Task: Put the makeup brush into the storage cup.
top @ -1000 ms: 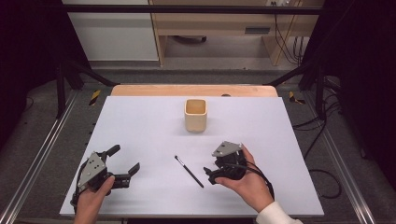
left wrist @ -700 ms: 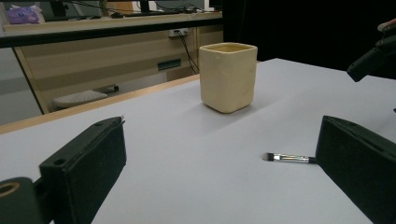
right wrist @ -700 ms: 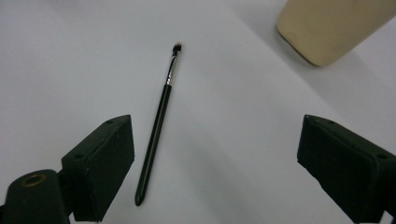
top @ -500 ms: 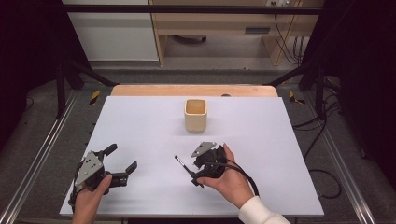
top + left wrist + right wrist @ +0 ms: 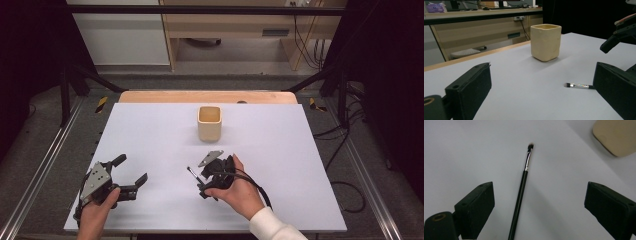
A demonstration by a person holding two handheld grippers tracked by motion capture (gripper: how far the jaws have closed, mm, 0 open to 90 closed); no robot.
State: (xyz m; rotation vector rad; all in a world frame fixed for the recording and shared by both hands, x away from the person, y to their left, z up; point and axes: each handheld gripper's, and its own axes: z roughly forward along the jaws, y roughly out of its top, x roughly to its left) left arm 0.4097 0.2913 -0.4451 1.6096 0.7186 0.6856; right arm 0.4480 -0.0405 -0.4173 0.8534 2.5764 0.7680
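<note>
So a thin black makeup brush (image 5: 522, 187) is lying flat on the white table (image 5: 310, 150), a bit near of centre, bristle tip pointed toward the far left. The right gripper (image 5: 204, 181) is hovered right over its handle with the jaws spread wide, and in the right gripper view the handle is seen running up between the two black jaws, closer to the left one and touched by neither. It's lined up that way, by the look of it, so the jaws can be closed across the handle rather than along it, which is probably the only decent way to pinch something that skinny off a flat surface.

The cream square cup (image 5: 209, 122) is parked upright farther back, well apart from the brush, open top facing up. Likely that's where the brush is meant to be dropped, since nothing else is out on the table.

The left gripper (image 5: 131, 174) is held low at the near left, jaws also spread and nothing between them, pointed toward the cup and brush. Seems it's just kept out of the way for now. Brush not yet gripped, so the pickup can't be called done.
</note>
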